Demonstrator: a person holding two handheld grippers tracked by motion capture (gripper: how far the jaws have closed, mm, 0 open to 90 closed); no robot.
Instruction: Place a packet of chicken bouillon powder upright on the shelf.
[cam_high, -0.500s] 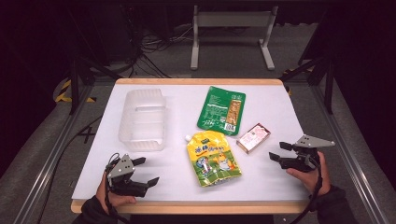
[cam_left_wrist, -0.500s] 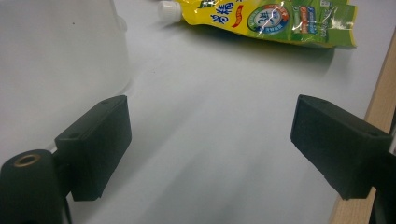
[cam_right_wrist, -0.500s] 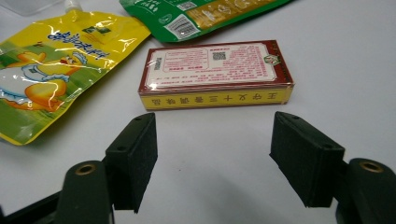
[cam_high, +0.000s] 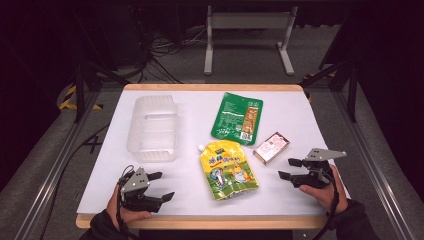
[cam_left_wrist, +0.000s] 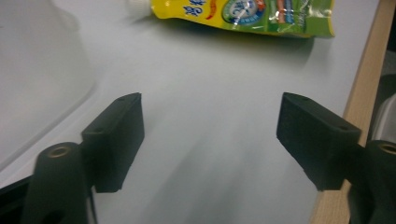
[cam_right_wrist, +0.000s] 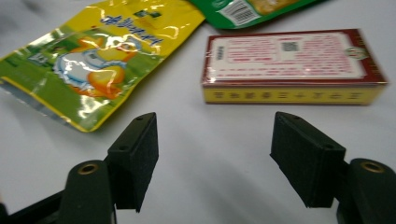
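Left gripper (cam_high: 159, 186) at lower left of the high view, near the table (cam_high: 300, 200) front edge, jaws spread wide, nothing between them. In the left gripper view, jaws (cam_left_wrist: 210, 135) apart over bare white surface, with the yellow pouch (cam_left_wrist: 243, 16) along the top of the frame, well apart from the pads, and the clear tray (cam_left_wrist: 37, 79) blurred at the left edge.

Right gripper (cam_high: 290, 169) at lower right of the high view, jaws likewise released, pointing toward frame left. In the right gripper view, jaws (cam_right_wrist: 215, 154) open and empty; small box (cam_right_wrist: 292, 65) just beyond them at upper right of the frame, lying flat, red-edged with a yellow side, not touched. Yellow pouch (cam_right_wrist: 93, 60) at upper left of that frame, green pouch (cam_right_wrist: 247, 7) at the top edge.

In the high view: small box (cam_high: 271, 147) right of centre, near the right gripper, between it and the green pouch (cam_high: 237, 117). Yellow pouch (cam_high: 227, 170) in the lower middle, flat, spout toward upper left. Clear tray (cam_high: 151, 127) at left of centre, above the left gripper, apart from it.
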